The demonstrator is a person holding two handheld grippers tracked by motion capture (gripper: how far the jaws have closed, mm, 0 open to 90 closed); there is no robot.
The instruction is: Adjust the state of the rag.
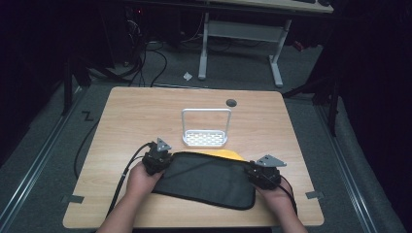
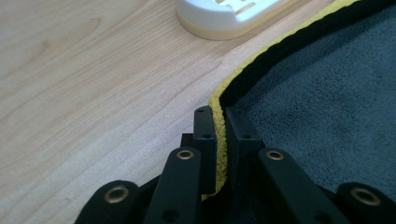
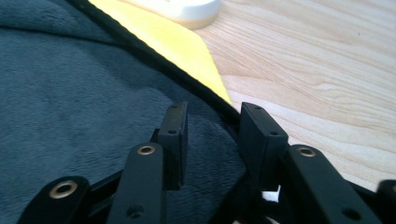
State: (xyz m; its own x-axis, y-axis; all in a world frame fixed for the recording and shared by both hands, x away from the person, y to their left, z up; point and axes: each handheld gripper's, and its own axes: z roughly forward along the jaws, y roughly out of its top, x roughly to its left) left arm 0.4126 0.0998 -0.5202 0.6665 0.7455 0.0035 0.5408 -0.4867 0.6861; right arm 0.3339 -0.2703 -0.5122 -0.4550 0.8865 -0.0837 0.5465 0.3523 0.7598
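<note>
A person sits at a light wooden table (image 1: pixel 131 111) with a two-jaw gripper in each hand. A dark grey towel (image 1: pixel 206 179) with a yellow underside lies folded flat near the table's front edge, between the two hands.

The left gripper (image 1: pixel 163 158) is at the towel's left end. In the left gripper view its jaws are clamped tight on the towel's edge, yellow trim and dark pile squeezed between them. The right gripper (image 1: pixel 255 174) is at the towel's right end. In the right gripper view its jaws stand apart over the towel's black hem, with cloth lying between them but neither pad pressing on it.

Just behind the towel, close to its yellow corner, stands a small white rack (image 1: pixel 205 138) with a perforated base and a tall loop handle (near enough to crowd the far edge of the cloth). Farther back a round dark cable hole (image 1: pixel 231 102) sits in the tabletop. Beyond the table is a white-legged desk (image 1: pixel 243 34) and loose cables (image 1: pixel 150 58) on grey carpet.
</note>
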